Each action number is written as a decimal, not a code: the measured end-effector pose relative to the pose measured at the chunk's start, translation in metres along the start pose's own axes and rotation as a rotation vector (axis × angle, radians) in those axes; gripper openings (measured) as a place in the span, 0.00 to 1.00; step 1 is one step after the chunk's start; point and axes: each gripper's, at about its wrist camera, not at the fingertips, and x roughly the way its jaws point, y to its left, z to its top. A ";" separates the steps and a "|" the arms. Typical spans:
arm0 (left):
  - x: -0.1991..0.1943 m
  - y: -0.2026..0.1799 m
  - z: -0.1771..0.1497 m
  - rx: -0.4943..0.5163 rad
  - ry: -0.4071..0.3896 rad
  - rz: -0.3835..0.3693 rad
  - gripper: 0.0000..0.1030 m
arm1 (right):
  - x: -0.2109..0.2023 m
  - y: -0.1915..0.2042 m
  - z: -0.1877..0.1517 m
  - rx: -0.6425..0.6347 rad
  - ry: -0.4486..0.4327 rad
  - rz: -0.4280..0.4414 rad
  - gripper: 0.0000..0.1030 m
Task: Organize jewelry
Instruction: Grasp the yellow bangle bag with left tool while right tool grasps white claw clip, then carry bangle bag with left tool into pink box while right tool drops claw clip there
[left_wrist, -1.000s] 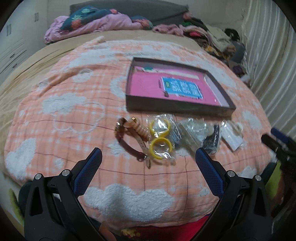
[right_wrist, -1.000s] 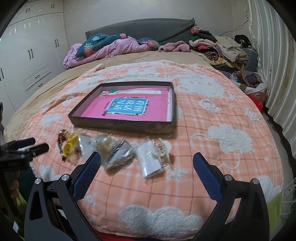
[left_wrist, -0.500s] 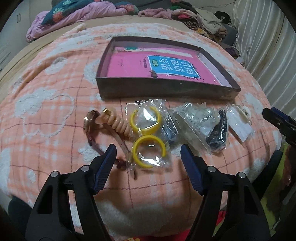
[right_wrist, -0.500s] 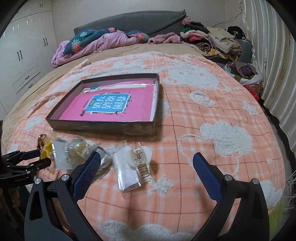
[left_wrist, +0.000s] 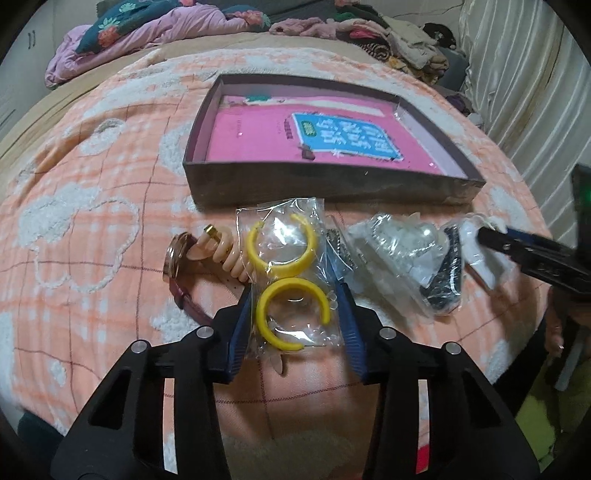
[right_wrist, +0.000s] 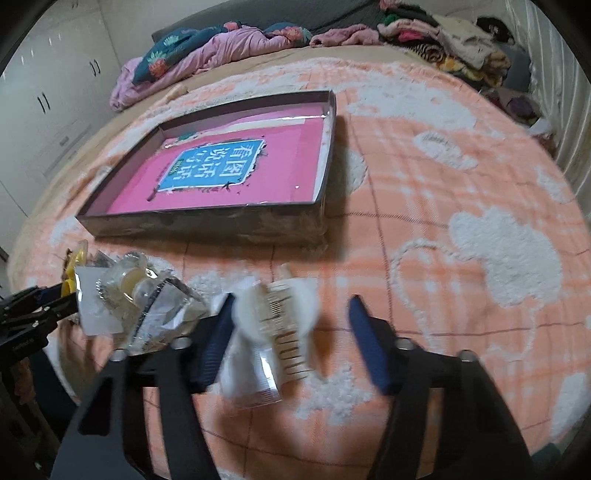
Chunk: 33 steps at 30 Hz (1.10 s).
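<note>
A clear bag with two yellow hoop earrings (left_wrist: 288, 273) lies on the bed in front of a dark shallow box (left_wrist: 332, 192) with a pink book inside. My left gripper (left_wrist: 293, 314) is open, its jaws on either side of the bag's near end. A watch and a peach coil bracelet (left_wrist: 207, 254) lie to the left. My right gripper (right_wrist: 291, 336) is open around a clear bag with white hair clips (right_wrist: 273, 325). More clear jewelry bags (right_wrist: 147, 299) lie to its left. The box (right_wrist: 207, 221) also shows there.
The bed is covered by an orange blanket with white clouds (right_wrist: 498, 251). Piles of clothes (left_wrist: 388, 33) and bedding lie at the far side. A curtain (left_wrist: 524, 74) hangs on the right. White wardrobes (right_wrist: 44, 110) stand on the left.
Both grippers have moved forward and down onto the bags and narrowed. The left jaws now flank the yellow earring bag; the right jaws flank the hair clip bag.
</note>
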 end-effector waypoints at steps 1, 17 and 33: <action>-0.002 0.000 0.001 0.001 -0.004 0.000 0.34 | -0.002 -0.001 0.000 0.000 -0.011 -0.004 0.36; -0.027 0.014 0.046 -0.029 -0.105 0.003 0.34 | -0.050 -0.033 0.019 0.066 -0.201 -0.084 0.36; 0.007 0.033 0.101 -0.076 -0.091 0.033 0.34 | -0.039 -0.002 0.074 0.019 -0.246 -0.034 0.36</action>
